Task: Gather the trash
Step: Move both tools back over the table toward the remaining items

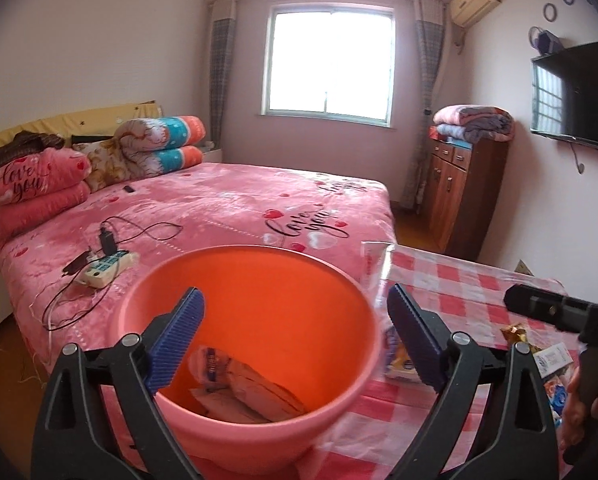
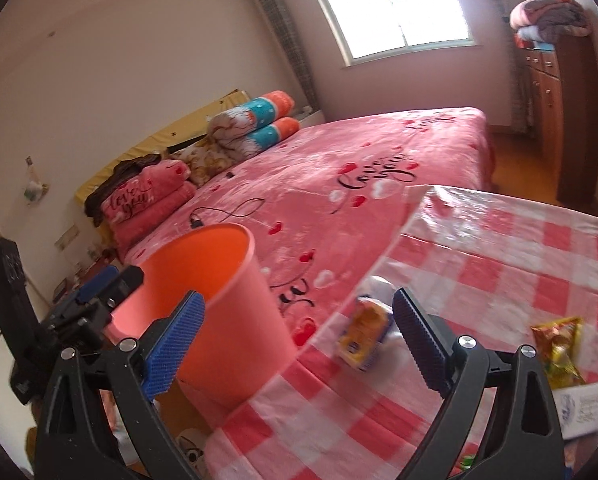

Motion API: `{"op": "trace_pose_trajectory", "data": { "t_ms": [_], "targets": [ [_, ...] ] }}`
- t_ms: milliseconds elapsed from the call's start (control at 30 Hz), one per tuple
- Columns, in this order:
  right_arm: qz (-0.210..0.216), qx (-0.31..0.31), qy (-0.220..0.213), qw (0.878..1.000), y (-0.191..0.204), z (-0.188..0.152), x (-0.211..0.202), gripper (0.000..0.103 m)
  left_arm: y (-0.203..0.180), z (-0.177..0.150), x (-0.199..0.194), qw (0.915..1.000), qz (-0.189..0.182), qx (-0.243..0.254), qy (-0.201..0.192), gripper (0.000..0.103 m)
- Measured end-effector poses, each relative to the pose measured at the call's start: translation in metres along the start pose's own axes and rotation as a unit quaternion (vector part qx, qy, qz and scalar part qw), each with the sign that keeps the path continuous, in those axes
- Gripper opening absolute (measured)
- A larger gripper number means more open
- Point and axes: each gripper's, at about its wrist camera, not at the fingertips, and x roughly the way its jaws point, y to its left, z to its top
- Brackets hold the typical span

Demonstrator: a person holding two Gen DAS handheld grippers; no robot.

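Two grippers, both released. Left wrist view: left gripper spread over round pink plastic bin, paper wrappers inside. Right wrist view: right gripper empty; yellow-blue snack packet near left edge of pink checked tablecloth; gold wrapper further right.

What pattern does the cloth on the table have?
The tablecloth has a pink-and-white check pattern, clearest in the right wrist view.

Daylight pours through the window in the far wall, checked curtains hanging either side. Below it the bed spreads its pink cover, and right of the window a wooden cabinet carries folded blankets.
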Motion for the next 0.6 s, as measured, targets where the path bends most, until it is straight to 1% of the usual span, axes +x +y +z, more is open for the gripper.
{"op": "trace_pose_trajectory", "data": {
  "t_ms": [200,367,600],
  "targets": [
    [-0.032,0.007,-0.012,0.999,-0.021,-0.018,-0.019,0.094,-0.03,-0.008,0.001,0.9992,-0.033,0.023,0.011,0.094],
    [-0.051,0.009,-0.02,0.998,-0.032,-0.03,-0.032,0.094,-0.056,-0.019,0.007,0.9969,-0.062,0.038,0.031,0.094],
    [-0.066,0.024,-0.03,0.997,-0.05,-0.043,-0.048,0.094,-0.087,-0.031,0.013,0.9933,-0.085,0.059,0.05,0.094]
  ]
}}
